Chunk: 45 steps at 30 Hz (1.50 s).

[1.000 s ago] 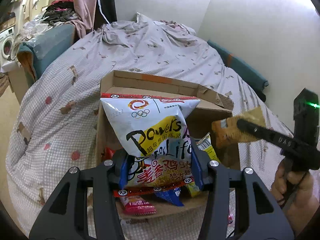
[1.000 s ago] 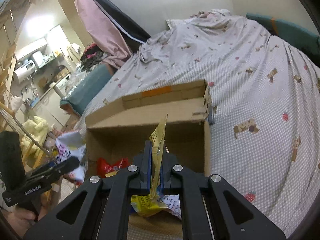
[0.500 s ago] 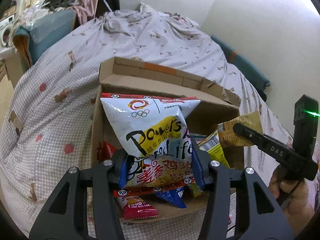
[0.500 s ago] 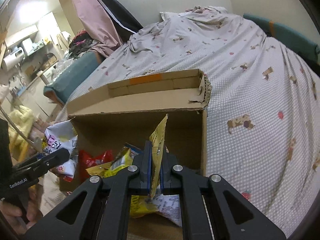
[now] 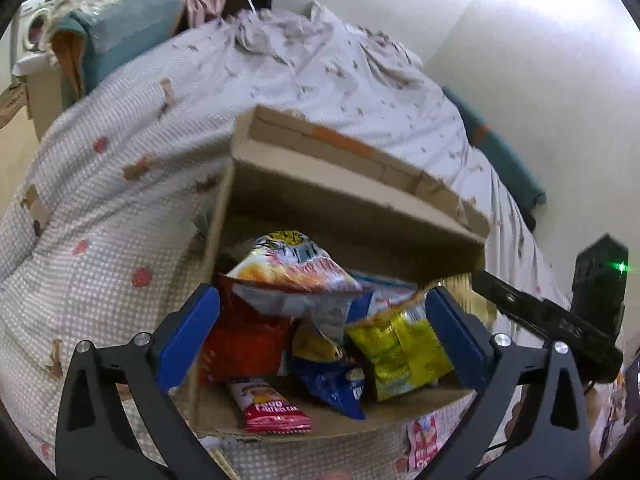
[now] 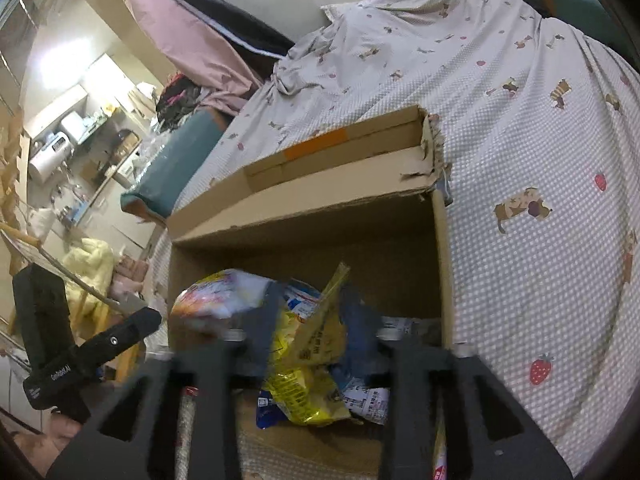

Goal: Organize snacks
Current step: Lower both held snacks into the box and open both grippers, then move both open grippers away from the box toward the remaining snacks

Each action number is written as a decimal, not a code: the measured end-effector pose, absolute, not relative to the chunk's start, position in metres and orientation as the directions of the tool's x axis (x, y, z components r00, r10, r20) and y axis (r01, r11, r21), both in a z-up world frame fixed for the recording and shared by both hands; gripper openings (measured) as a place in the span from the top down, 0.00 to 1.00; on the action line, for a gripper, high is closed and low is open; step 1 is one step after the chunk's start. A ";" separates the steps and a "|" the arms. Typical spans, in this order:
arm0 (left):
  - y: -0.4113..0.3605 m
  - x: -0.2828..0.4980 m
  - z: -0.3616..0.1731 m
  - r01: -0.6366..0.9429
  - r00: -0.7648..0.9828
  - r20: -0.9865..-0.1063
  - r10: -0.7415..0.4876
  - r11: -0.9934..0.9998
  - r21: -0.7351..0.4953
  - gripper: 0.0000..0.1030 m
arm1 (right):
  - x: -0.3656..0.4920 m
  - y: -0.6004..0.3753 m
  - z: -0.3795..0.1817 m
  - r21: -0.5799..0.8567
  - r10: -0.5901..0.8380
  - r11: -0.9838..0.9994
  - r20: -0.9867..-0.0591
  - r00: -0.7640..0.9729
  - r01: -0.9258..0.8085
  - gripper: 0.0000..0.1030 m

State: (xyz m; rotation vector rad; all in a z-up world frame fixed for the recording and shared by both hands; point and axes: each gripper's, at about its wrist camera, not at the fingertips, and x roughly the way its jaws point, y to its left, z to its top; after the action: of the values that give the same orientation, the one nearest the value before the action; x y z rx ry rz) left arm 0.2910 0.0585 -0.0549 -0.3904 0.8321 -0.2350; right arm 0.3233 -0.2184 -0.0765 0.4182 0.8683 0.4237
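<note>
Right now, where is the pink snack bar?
In the left wrist view, the pink snack bar lies at the cardboard box's front-left, below the red bag.

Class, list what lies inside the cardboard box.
Inside the box: white chip bag on top, red bag, yellow bag, blue packet, pink bar. Anything beneath them is covered.

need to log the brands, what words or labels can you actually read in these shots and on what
"FOOD", with a blurred line under it: red snack bar at the front of the cardboard box.
"GenRobot.AI", partly blurred: side of the left gripper, seen from the right wrist.
Print on the white chip bag, yellow packet, blue packet and red bag: too blurred to read.
</note>
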 end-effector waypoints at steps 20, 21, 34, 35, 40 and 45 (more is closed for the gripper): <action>0.063 0.285 -0.045 0.000 0.682 -0.682 -0.264 0.933 -0.360 0.01 | 0.317 -0.236 -0.063 0.487 0.454 0.862 -0.618 0.641 -0.141 0.29; 0.062 0.283 -0.045 -0.004 0.683 -0.685 -0.255 0.936 -0.352 0.01 | 0.316 -0.236 -0.062 0.486 0.455 0.862 -0.616 0.643 -0.143 0.29; 0.068 0.246 -0.037 -0.063 0.702 -0.696 -0.150 0.961 -0.271 0.01 | 0.285 -0.241 -0.054 0.479 0.453 0.866 -0.633 0.628 -0.141 0.18; 0.068 0.243 -0.036 -0.059 0.705 -0.695 -0.143 0.964 -0.259 0.01 | 0.282 -0.239 -0.052 0.472 0.451 0.869 -0.636 0.626 -0.147 0.17; 0.074 0.229 -0.028 -0.072 0.718 -0.686 -0.120 0.967 -0.245 0.01 | 0.259 -0.240 -0.046 0.433 0.420 0.889 -0.644 0.640 -0.148 0.12; 0.084 0.216 -0.028 -0.106 0.714 -0.693 -0.093 0.965 -0.239 0.01 | 0.240 -0.247 -0.052 0.452 0.414 0.885 -0.660 0.627 -0.110 0.12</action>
State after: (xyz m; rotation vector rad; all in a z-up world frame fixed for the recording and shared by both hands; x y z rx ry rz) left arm 0.2163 0.0838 -0.0283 -0.2711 0.7774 0.0075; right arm 0.2397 -0.2475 -0.0517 0.3911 0.8447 0.3094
